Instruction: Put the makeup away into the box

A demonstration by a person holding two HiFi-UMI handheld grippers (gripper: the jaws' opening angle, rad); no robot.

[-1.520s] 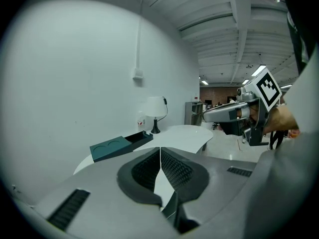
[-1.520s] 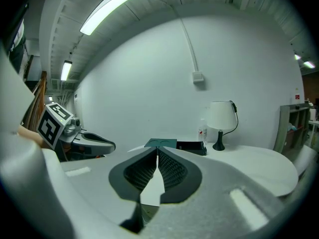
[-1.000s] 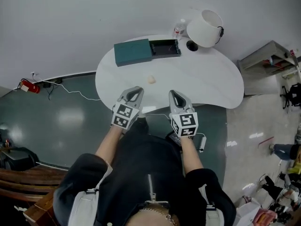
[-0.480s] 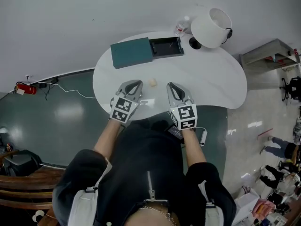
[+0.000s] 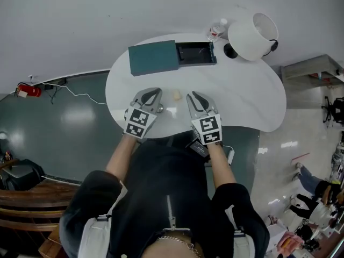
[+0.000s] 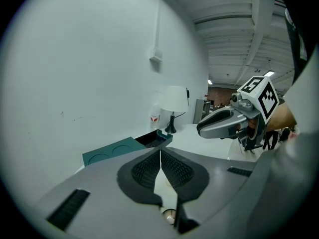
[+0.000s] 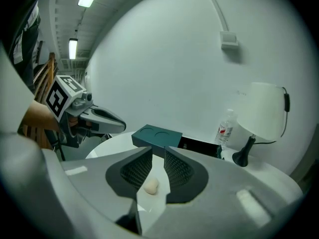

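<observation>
- The right gripper point(image 7: 158, 156) has its jaws opening. A small cream egg-shaped makeup sponge point(image 7: 151, 184) shows in the gap, lying on the white rounded table point(image 5: 236, 95), with neither pad touching it.
- The left gripper point(image 6: 160, 153) has its jaws together and empty, just beside the sponge.
- Well ahead of both lies the teal rectangular box point(image 5: 153, 57), with its dark tray point(image 5: 196, 53) slid open.
- A clear plastic bottle point(image 5: 216, 30) and a white-shaded lamp point(image 5: 252, 35) stand beyond the tray.

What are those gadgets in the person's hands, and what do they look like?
The left hand-held gripper and right hand-held gripper are grey shells with two tapering jaws, black ribbed pads and a white cube of black square markers. The right one's jaws are opening, nothing gripped. The sleeves are black.
</observation>
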